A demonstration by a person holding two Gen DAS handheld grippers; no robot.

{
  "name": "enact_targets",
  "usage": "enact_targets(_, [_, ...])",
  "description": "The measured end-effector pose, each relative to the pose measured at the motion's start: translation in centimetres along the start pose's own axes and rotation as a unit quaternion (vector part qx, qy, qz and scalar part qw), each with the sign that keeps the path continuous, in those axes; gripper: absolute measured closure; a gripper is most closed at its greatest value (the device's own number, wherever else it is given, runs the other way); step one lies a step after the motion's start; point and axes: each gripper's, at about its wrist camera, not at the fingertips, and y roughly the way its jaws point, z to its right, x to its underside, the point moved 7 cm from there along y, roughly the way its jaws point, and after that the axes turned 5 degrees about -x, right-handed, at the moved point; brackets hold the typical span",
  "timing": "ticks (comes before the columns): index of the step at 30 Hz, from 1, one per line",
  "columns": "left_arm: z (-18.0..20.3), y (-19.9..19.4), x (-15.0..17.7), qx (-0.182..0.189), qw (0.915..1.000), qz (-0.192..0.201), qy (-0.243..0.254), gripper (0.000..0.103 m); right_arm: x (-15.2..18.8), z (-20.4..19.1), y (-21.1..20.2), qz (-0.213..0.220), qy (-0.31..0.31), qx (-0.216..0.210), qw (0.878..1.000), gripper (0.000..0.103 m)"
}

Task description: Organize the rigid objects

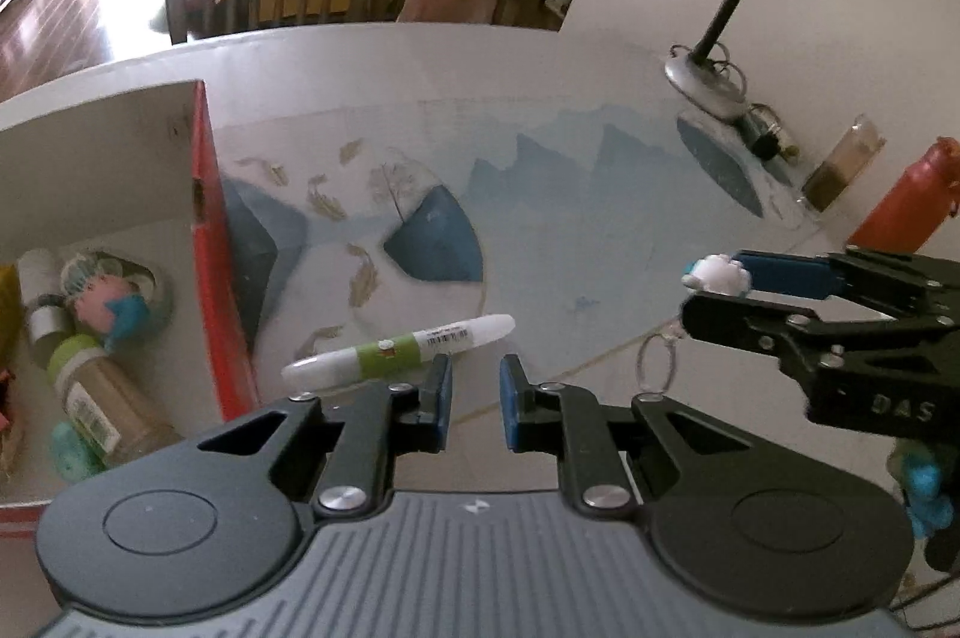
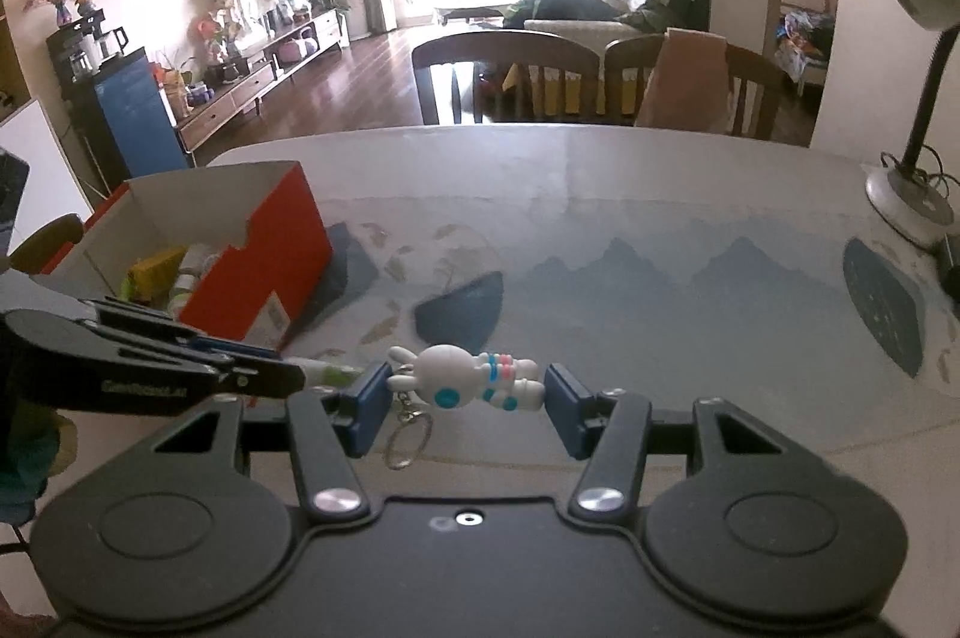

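Observation:
A white tube with a green label [image 1: 399, 353] lies on the table just ahead of my left gripper [image 1: 475, 389], which is open and empty. My right gripper [image 2: 465, 386] is shut on a white rabbit keychain [image 2: 465, 379], held end to end between the pads, its ring [image 2: 408, 443] hanging below. In the left wrist view the right gripper [image 1: 714, 287] comes in from the right with the rabbit [image 1: 717, 273] at its tips. The red box [image 1: 210, 248] stands at the left and holds several small items, among them a brown jar [image 1: 102, 404].
A desk lamp [image 1: 708, 77] stands at the far right of the table, with a glass [image 1: 840, 170] and an orange bottle [image 1: 906, 200] near it. Chairs [image 2: 510, 74] stand beyond the far table edge. The table mat shows blue mountains [image 2: 660, 272].

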Motion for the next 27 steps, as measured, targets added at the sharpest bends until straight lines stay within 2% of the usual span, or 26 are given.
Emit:
enact_targets(6, [1.7,1.9,-0.2,-0.014,0.9998,-0.007,0.013,0.086,0.7,1.9,-0.4,-0.005,0.002,-0.007,1.0,0.048])
enact_targets(8, [2.0,2.8,-0.4,-0.021,0.9995,-0.014,0.018,0.082,0.8,2.7,-0.4,-0.007,0.001,-0.011,1.0,0.048])
enact_targets(9, [2.0,3.2,-0.4,-0.023,0.9994,-0.019,0.016,0.072,0.9,3.0,-0.4,-0.008,-0.001,-0.013,1.0,0.048])
enact_targets(12, [1.5,4.3,-0.6,-0.029,0.9991,-0.028,-0.013,0.028,1.0,4.1,-0.3,-0.013,-0.008,-0.022,1.0,0.048])
enact_targets(15, [0.8,5.0,-0.5,-0.033,0.9966,-0.035,-0.066,0.027,1.1,4.9,0.0,-0.018,-0.014,-0.03,0.999,0.048])
enact_targets(17, [0.0,5.8,-0.4,-0.055,0.9901,-0.05,-0.119,0.027,1.1,5.5,0.2,-0.022,-0.016,-0.035,0.999,0.048])
enact_targets(20, [-1.1,6.7,-0.6,-0.067,0.9733,-0.06,-0.211,0.027,1.1,6.0,0.7,-0.025,-0.016,-0.044,0.999,0.048])
enact_targets(25, [-2.2,7.8,-1.5,-0.115,0.947,-0.068,-0.292,0.027,0.9,6.6,1.0,-0.023,-0.021,-0.055,0.998,0.048])
enact_targets(27, [-2.7,8.3,-1.6,-0.144,0.9395,-0.071,-0.303,0.027,0.8,7.0,1.1,-0.023,-0.021,-0.058,0.998,0.048])
